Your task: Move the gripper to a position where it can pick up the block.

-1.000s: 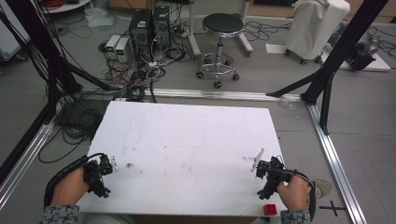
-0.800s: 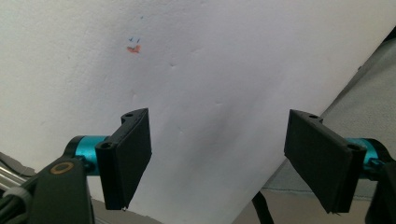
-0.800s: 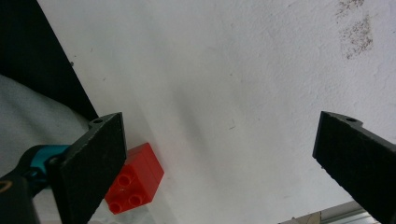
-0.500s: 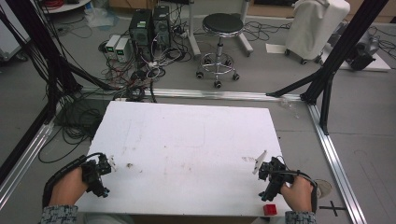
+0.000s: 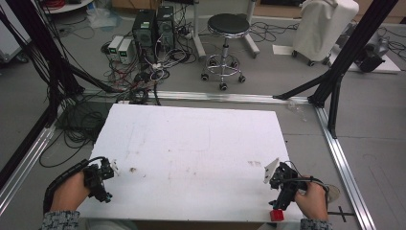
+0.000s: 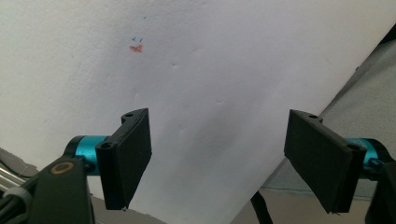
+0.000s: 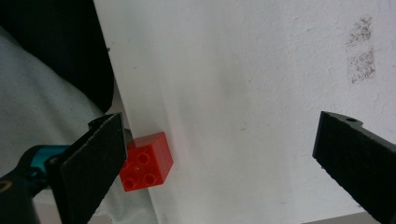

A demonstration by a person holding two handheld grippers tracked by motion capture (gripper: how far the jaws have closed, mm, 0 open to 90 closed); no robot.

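Red brick [image 7: 146, 161] with four studs sits at the very edge of the white table [image 5: 191, 139], at your near right corner; in the high view it shows as a small red block [image 5: 276, 214] just below your right hand [image 5: 313, 199]; in the right gripper view it lies just beside the left-hand jaw, and whether it touches that jaw you cannot tell from here.

Your right gripper [image 7: 224, 163] has its jaws spread wide, nothing between them but bare tabletop; a grey smudge [image 7: 362, 51] marks the surface beyond the far jaw; in the high view the gripper [image 5: 282, 184] rests over the table's right edge, its grey plate [image 5: 270, 170] tilted up toward the middle.

Your left gripper [image 6: 219, 154] is likewise wide open and holds nothing; it looks across plain white surface toward a small orange-red mark [image 6: 136, 48]; the table edge runs diagonally past the right-hand jaw; in the high view it [image 5: 98, 177] sits at the near left corner, your left hand [image 5: 72, 191] behind it, well apart from the brick.

Beyond the table: a black stool [image 5: 225, 28]; computer towers [image 5: 153, 26]; tangled cables [image 5: 139, 76] on the floor.
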